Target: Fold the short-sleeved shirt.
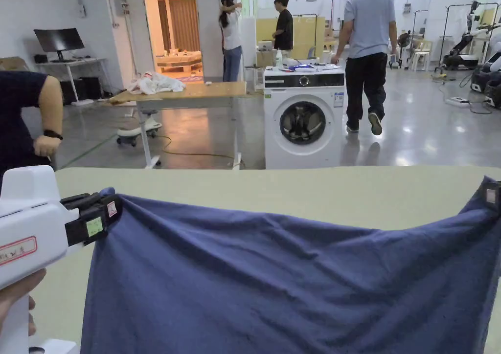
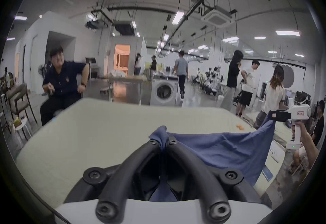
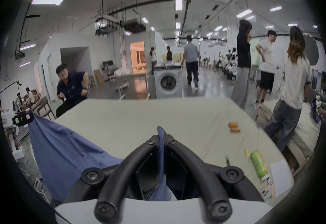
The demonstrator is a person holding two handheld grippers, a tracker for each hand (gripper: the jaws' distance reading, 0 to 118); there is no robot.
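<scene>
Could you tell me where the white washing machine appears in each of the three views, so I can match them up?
Head view: the washing machine stands upper centre, beyond the table.
Left gripper view: the machine is centre, just above the table's far edge.
Right gripper view: it sits centre, slightly right.
Shared landmark: the blue shirt, held up over the table.

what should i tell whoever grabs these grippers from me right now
Left gripper: shut on the blue shirt, pinching one end of its top edge.
Right gripper: shut on the shirt at the other end of that edge.
The shirt is stretched between the two grippers, held up above the pale green table; its top edge sags in the middle and the rest hangs down toward you.
Done: shirt picked up and spread wide. No fold shows yet.
Left: probably lay it flat on the table, then make the folds. Orange packets and a green packet lie on the right side; keep the cloth off them.
</scene>
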